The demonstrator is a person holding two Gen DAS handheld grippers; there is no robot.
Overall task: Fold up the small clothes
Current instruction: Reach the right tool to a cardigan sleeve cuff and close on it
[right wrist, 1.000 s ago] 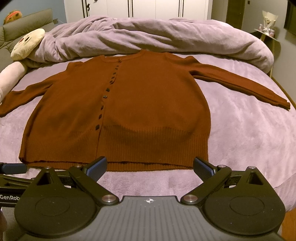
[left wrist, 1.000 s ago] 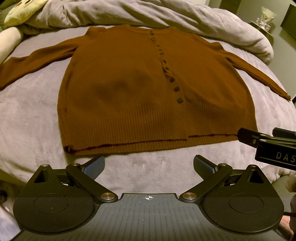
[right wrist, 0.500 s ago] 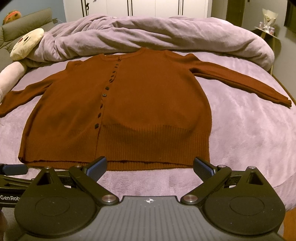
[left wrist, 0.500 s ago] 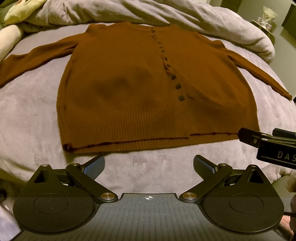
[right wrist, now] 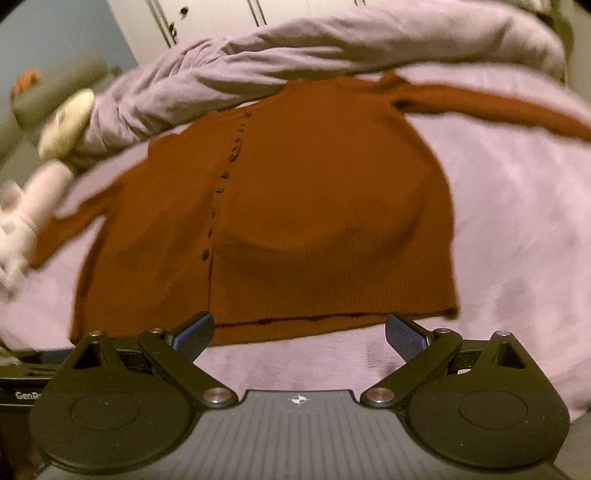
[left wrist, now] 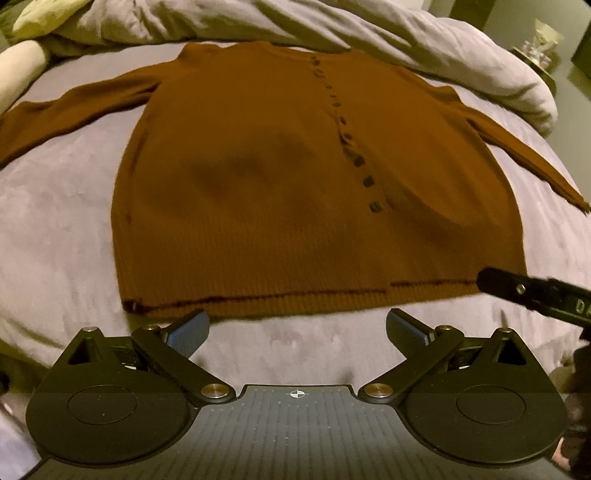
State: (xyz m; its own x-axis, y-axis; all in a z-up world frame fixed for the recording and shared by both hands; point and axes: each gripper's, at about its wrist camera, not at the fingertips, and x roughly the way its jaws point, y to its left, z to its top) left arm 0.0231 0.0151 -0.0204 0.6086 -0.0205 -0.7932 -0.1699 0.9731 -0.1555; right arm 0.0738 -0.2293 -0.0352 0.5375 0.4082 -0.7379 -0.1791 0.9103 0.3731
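A rust-brown buttoned cardigan [left wrist: 295, 177] lies flat on the bed, front up, both sleeves spread out to the sides. It also shows in the right wrist view [right wrist: 314, 206]. My left gripper [left wrist: 297, 328] is open and empty, just short of the ribbed hem near its left corner. My right gripper [right wrist: 299, 330] is open and empty, just short of the hem's right half. The right gripper's body shows at the right edge of the left wrist view [left wrist: 535, 295]. The right wrist view is blurred and tilted.
The bed has a lilac fleece cover [left wrist: 55, 221]. A bunched grey duvet [left wrist: 369, 29] lies behind the cardigan's collar. Pale pillows or plush toys [right wrist: 66, 122] sit at the far left. A side table [left wrist: 543, 37] stands at the far right.
Both grippers have moved forward toward the hem, which now lies just ahead of the fingertips. The right gripper has tilted and is moving fast. Both stay open.
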